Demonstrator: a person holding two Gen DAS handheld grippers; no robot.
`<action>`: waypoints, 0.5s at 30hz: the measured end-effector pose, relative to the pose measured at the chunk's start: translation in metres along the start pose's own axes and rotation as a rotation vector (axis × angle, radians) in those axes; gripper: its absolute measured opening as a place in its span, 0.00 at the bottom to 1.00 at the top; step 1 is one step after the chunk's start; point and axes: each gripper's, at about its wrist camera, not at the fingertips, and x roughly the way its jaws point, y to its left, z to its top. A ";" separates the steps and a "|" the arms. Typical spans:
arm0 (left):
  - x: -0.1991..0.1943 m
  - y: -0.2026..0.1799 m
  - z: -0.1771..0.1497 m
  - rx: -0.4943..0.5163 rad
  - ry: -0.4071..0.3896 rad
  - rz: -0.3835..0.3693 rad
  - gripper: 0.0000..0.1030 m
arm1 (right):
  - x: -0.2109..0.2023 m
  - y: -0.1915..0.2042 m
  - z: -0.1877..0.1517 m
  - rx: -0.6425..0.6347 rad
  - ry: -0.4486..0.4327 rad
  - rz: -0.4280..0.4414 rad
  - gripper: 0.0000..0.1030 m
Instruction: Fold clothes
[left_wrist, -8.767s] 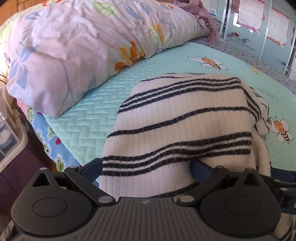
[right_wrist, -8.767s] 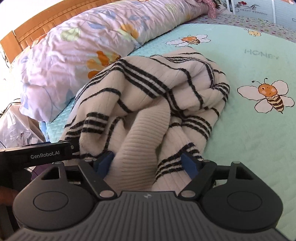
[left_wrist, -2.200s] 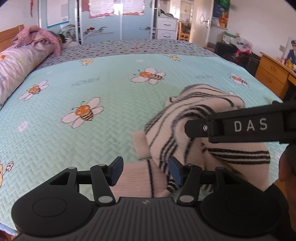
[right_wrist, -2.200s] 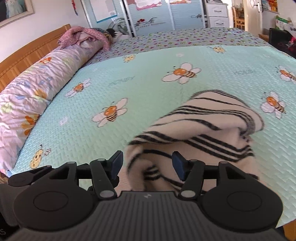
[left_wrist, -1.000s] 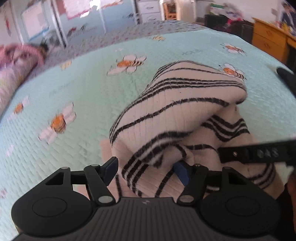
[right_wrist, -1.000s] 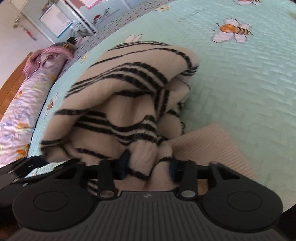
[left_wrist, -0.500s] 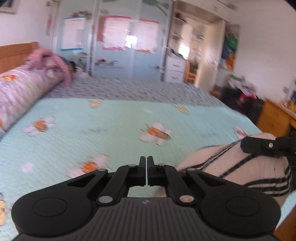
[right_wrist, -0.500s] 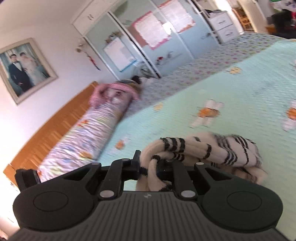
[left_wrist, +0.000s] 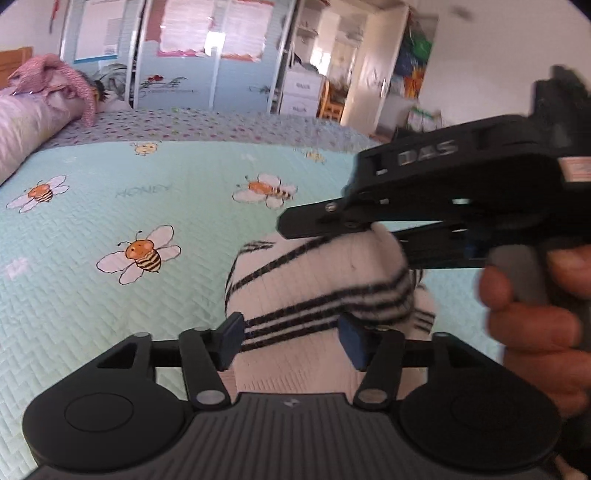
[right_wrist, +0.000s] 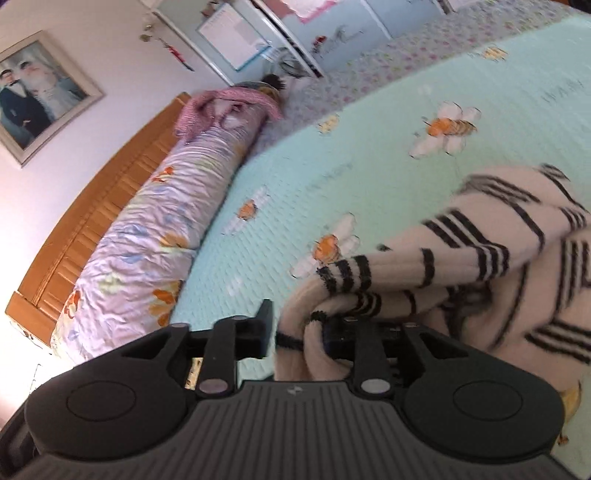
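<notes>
A cream sweater with black stripes (left_wrist: 317, 280) is bunched up above the mint bee-print bedspread (left_wrist: 110, 206). My left gripper (left_wrist: 291, 339) has its jaws opening, and the sweater's lower bulge fills the gap between the blue pads (left_wrist: 231, 338). In the left wrist view my right gripper (left_wrist: 286, 223) comes in from the right, held by a hand (left_wrist: 535, 306), with the sweater hanging under it. In the right wrist view the right gripper (right_wrist: 299, 330) is opening; a sweater (right_wrist: 461, 266) fold wraps its right finger, and the left finger (right_wrist: 264, 328) stands just apart from the cloth.
A long floral bolster (right_wrist: 147, 236) lies along the wooden headboard (right_wrist: 85, 221), with a pink garment (right_wrist: 221, 107) at its far end. Wardrobe doors (left_wrist: 177, 74) stand beyond the bed. A framed photo (right_wrist: 33, 96) hangs on the wall.
Half a second ago my left jaws were shut on nothing; now they stand apart around the sweater. The right jaws have widened, and the right gripper has come closer in the left view.
</notes>
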 end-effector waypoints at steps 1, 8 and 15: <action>0.009 -0.003 0.001 0.009 0.019 0.009 0.62 | -0.006 -0.005 -0.004 0.012 -0.006 -0.005 0.36; 0.052 -0.024 -0.013 0.112 0.119 0.050 0.62 | -0.055 -0.052 -0.023 0.053 -0.039 -0.071 0.57; 0.072 -0.028 -0.022 0.106 0.143 0.094 0.47 | -0.080 -0.130 -0.030 0.248 -0.108 -0.210 0.59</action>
